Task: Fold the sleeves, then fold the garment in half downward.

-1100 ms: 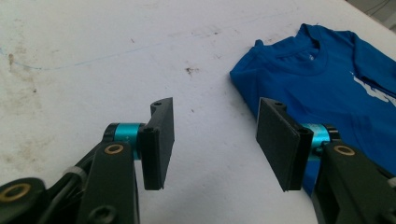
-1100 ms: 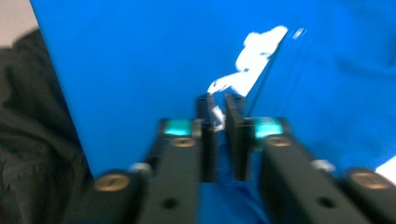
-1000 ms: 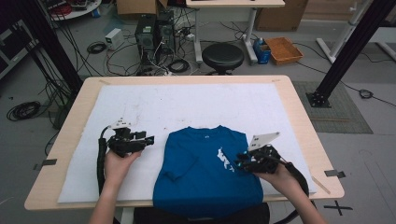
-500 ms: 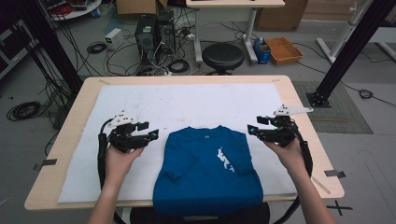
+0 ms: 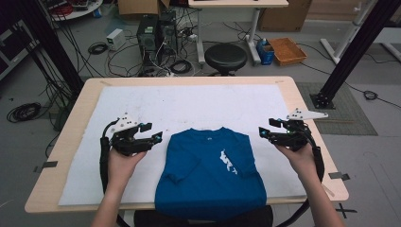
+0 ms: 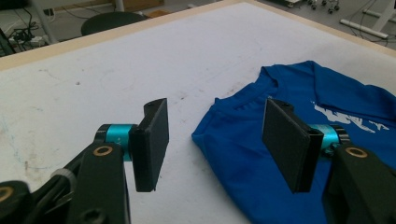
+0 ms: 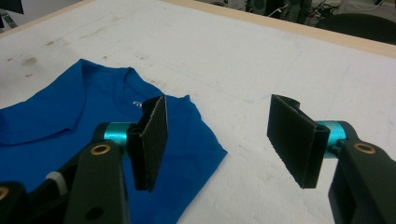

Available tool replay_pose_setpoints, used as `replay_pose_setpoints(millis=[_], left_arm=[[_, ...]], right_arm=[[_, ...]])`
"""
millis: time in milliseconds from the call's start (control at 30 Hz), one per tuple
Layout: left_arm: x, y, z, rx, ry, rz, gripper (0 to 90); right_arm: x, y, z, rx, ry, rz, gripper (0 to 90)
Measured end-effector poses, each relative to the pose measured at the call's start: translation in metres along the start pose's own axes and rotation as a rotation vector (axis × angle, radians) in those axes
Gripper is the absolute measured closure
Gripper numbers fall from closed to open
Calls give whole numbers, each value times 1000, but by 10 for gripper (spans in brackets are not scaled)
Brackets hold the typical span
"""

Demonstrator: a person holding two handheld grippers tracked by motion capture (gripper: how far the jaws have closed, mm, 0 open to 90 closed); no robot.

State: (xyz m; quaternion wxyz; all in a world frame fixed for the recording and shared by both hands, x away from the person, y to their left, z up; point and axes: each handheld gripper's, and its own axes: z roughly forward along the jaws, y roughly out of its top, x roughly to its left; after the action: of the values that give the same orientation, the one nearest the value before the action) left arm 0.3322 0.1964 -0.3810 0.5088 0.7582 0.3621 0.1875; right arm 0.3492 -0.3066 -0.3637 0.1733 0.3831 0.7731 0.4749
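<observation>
A blue T-shirt point(image 5: 213, 170) with a white chest print lies front-up on the white sheet point(image 5: 189, 106), both sleeves folded in, its hem hanging over the near table edge. My left gripper point(image 5: 153, 138) hovers just left of the shirt's left shoulder, open and holding nothing. In the left gripper view the shirt point(image 6: 299, 121) lies ahead and to the right of the wide-apart jaws. My right gripper point(image 5: 264, 132) is held off the shirt's right shoulder, open. In the right gripper view the shirt point(image 7: 70, 116) lies ahead to the left, its corner between the jaws.
The wooden table point(image 5: 307, 118) carries the white sheet over most of its top. Beyond the far edge stand a black stool point(image 5: 225, 56), computer towers point(image 5: 153, 33) with tangled cables, and an orange box point(image 5: 288, 49). A black frame post point(image 5: 350, 52) rises at the right.
My right gripper has lifted off the shirt's right side and swung out to the right and farther from me. My left gripper has drifted slightly farther away. The shirt stays put.
</observation>
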Motion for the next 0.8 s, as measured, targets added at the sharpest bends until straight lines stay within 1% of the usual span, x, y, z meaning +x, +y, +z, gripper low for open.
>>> replay_pose_setpoints(millis=[33,100,167,200,267,300,333,433,467,500,533,567,600,633,667,733,767,800], left_arm=[[0,0,0,0,0,0,414],[0,0,3,10,-17,1,414],[1,-1,4,16,-20,1,414],[3,-2,7,23,-29,-17,414],[5,-3,12,39,-32,-29,414],[5,-3,12,39,-32,-29,415],[6,-5,18,56,-38,-54,415],[10,-6,30,102,-42,-85,419],[10,-6,30,102,-42,-85,421],[11,-6,33,113,-45,-94,422],[13,-5,41,125,-48,-123,425],[14,-5,44,132,-47,-132,436],[14,-5,44,132,-47,-132,439],[14,-6,48,141,-47,-140,439],[16,-6,56,157,-50,-143,444],[17,-7,65,176,-48,-152,462],[17,-7,65,176,-48,-152,461],[19,-6,74,200,-53,-162,463]], right_arm=[[0,0,0,0,0,0,378],[-2,-1,-1,1,-4,11,376],[-4,-2,1,4,-8,13,376],[-5,-2,3,9,-9,18,376],[-7,-4,8,22,-15,25,378],[-8,-5,11,29,-17,24,381],[-9,-6,15,37,-25,25,384],[-11,-11,25,56,-60,24,389],[-11,-11,25,56,-60,24,389],[-14,-15,34,67,-79,34,404],[-15,-17,37,75,-83,38,414],[-15,-18,41,80,-85,35,447],[-15,-19,43,84,-82,33,470],[-15,-20,46,90,-80,31,473],[-14,-21,49,98,-79,32,484],[-14,-21,55,107,-64,31,493],[-15,-21,59,113,-60,33,494],[-15,-21,62,121,-61,38,503]])
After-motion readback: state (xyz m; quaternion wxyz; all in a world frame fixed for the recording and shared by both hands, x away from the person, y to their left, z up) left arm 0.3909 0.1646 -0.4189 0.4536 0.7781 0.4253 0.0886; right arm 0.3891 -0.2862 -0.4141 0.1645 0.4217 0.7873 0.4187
